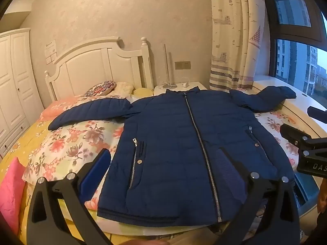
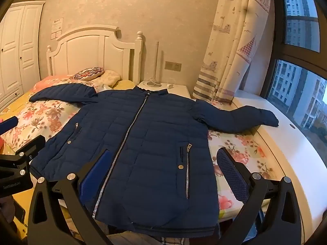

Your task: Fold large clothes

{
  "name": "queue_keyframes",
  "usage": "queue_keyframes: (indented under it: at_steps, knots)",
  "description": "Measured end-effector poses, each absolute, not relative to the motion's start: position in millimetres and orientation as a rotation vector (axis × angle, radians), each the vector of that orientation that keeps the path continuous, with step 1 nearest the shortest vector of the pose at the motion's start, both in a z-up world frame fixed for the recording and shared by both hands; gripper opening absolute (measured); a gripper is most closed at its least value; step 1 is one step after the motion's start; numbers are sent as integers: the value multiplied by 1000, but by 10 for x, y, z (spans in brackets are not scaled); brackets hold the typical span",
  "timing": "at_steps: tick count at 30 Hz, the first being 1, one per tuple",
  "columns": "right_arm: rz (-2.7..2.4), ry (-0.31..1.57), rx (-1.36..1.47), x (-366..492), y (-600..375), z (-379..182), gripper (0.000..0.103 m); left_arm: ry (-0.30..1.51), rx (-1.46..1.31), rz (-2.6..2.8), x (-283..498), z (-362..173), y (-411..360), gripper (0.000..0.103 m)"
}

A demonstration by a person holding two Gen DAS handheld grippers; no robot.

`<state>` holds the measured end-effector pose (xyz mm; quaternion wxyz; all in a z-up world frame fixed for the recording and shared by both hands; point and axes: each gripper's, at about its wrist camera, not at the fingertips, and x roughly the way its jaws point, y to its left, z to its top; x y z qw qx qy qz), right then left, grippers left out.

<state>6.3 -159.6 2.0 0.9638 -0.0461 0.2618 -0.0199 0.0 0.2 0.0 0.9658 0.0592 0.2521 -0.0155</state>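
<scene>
A navy quilted jacket (image 1: 173, 143) lies flat and zipped on the floral bedspread, front up, collar toward the headboard, both sleeves spread out sideways. It also shows in the right wrist view (image 2: 143, 143). My left gripper (image 1: 165, 169) is open and empty, hovering over the jacket's lower left part near the hem. My right gripper (image 2: 163, 169) is open and empty over the lower right part. The right gripper also shows at the edge of the left wrist view (image 1: 302, 143), and the left gripper shows in the right wrist view (image 2: 18, 143).
The bed (image 1: 61, 143) has a white headboard (image 1: 98, 65) and pillows (image 1: 100, 88) at the far end. A white nightstand (image 2: 175, 89) with a lamp stands behind the collar. A white window ledge (image 2: 296, 153) and curtain (image 2: 231, 51) run along the right. A pink cloth (image 1: 10, 194) lies at left.
</scene>
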Motion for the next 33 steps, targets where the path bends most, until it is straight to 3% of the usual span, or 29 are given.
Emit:
queue_keyframes:
  at_steps: [33]
  knots:
    - [5,581,-61,173,-1577,-69,99,537,113,-23,7,-139,156,101]
